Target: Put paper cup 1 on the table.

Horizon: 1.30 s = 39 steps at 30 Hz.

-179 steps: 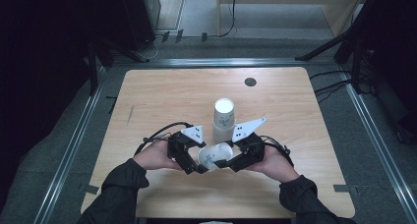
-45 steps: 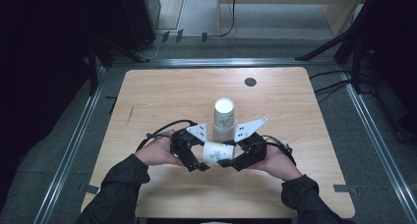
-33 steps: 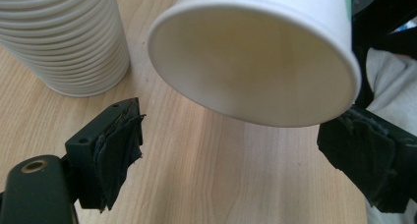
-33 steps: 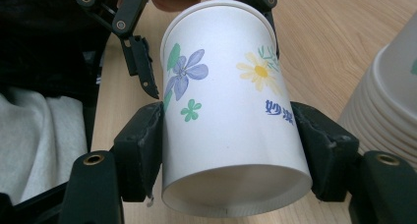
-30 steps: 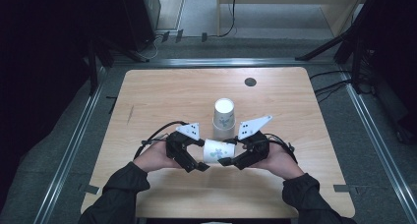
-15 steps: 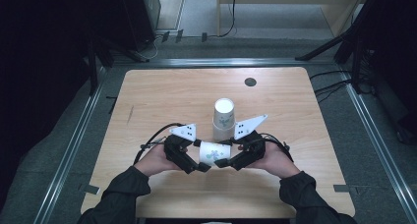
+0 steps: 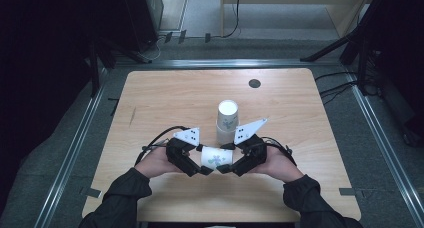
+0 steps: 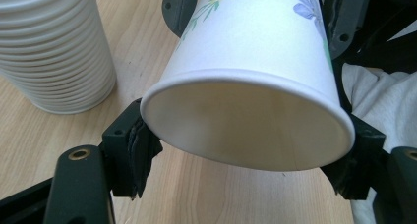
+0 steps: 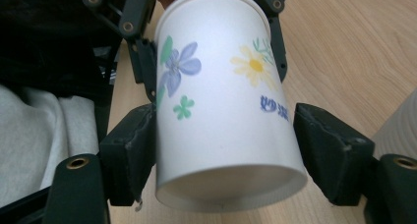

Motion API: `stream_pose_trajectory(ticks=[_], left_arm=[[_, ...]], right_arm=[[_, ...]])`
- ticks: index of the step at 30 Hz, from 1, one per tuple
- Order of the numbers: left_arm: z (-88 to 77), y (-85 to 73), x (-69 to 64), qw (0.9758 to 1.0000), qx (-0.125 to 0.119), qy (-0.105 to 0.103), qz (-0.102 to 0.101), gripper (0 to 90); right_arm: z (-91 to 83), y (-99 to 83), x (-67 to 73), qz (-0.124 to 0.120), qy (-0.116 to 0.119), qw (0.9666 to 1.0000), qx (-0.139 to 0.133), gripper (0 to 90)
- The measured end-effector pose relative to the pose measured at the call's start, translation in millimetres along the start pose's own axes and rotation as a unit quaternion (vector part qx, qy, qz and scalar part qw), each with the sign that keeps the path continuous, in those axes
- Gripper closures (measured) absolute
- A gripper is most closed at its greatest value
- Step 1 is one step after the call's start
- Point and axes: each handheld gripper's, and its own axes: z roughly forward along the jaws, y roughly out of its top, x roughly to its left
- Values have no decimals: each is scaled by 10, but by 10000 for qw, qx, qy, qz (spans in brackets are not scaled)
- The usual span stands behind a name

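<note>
White paper cup with printed flowers [image 7: 215, 156] lies on its side above the near-centre of the light wooden tabletop [image 7: 165, 103], long axis left-right, held between both grippers. Left gripper [image 7: 194, 163] jaws clamp the open rim end; right gripper [image 7: 231, 164] jaws stand against the base end, one touching the wall, the other with a thin gap, so grip unclear. Left gripper view looks into the smooth plain interior, rolled rim facing camera. Right gripper view shows the recessed base plus blue flower, yellow flower, green clover, blue lettering. Just beyond, upright stack of ribbed nested white paper cups [image 7: 227, 120]. Small dark round disc [image 7: 254, 83] at far edge.
</note>
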Motion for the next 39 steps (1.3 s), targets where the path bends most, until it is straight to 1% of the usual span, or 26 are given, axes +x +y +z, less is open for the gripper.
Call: stream_pose_trajectory(ticks=[1, 3, 4, 5, 7, 8, 10, 12, 14, 15, 16, 17, 18, 23, 25, 27, 31, 36, 37, 38, 39], left_arm=[[-17, 8, 5, 10000, 58, 25, 26, 248], [-49, 24, 13, 9999, 153, 67, -8, 248], [-65, 32, 17, 9997, 220, 123, 10, 248], [-91, 40, 27, 9993, 317, 192, 69, 248], [-129, 50, 43, 9986, 399, 317, 145, 248], [-147, 56, 56, 9985, 452, 299, 115, 248], [-174, 76, 69, 9977, 574, 323, 185, 248], [-181, 107, 76, 9970, 676, 329, 175, 248], [-175, 141, 68, 9962, 776, 337, 217, 248], [-170, 159, 62, 9958, 820, 346, 221, 248], [-159, 178, 60, 9953, 874, 358, 215, 248], [-145, 202, 56, 9943, 956, 409, 245, 248], [-137, 216, 57, 9937, 1007, 403, 266, 248], [-61, 286, 53, 9916, 1207, 362, 280, 250], [-22, 302, 43, 9906, 1297, 297, 322, 250], [20, 309, 31, 9893, 1385, 293, 343, 250], [67, 313, 27, 9876, 1502, 276, 374, 250], [121, 318, 13, 9864, 1572, 275, 393, 249], [122, 314, 15, 9863, 1577, 262, 396, 249], [119, 307, 17, 9871, 1533, 242, 390, 247], [113, 304, 20, 9874, 1516, 229, 403, 241]], right_arm=[[1, -1, 1, 1, -22, 10000, 1, 257], [-2, -6, -2, 2, -75, 10000, 22, 257], [-7, -9, -4, 0, -86, 10000, 22, 257], [-10, -12, -6, -4, -93, 10000, 31, 257], [-10, -20, -8, -17, -128, 9999, 61, 257], [-5, -27, -9, 2, -125, 9999, 85, 257], [16, -42, -14, -10, -132, 9998, 123, 257], [44, -51, -14, -9, -185, 9996, 197, 257], [68, -59, -19, -54, -224, 9995, 232, 258], [75, -62, -14, -15, -228, 9994, 263, 258], [82, -65, -15, -23, -249, 9993, 264, 259], [88, -68, -15, -31, -258, 9992, 297, 260], [95, -71, -18, -42, -299, 9991, 303, 260], [121, -81, -34, -29, -338, 9989, 311, 269], [134, -85, -35, -13, -321, 9990, 323, 275], [138, -86, -34, -23, -313, 9990, 326, 281], [153, -88, -23, -103, -286, 9990, 339, 295], [181, -82, -6, -117, -215, 9990, 383, 322], [184, -83, -9, -159, -235, 9988, 389, 328], [184, -84, -8, -174, -237, 9987, 406, 331], [179, -85, 0, -154, -207, 9988, 417, 332]])
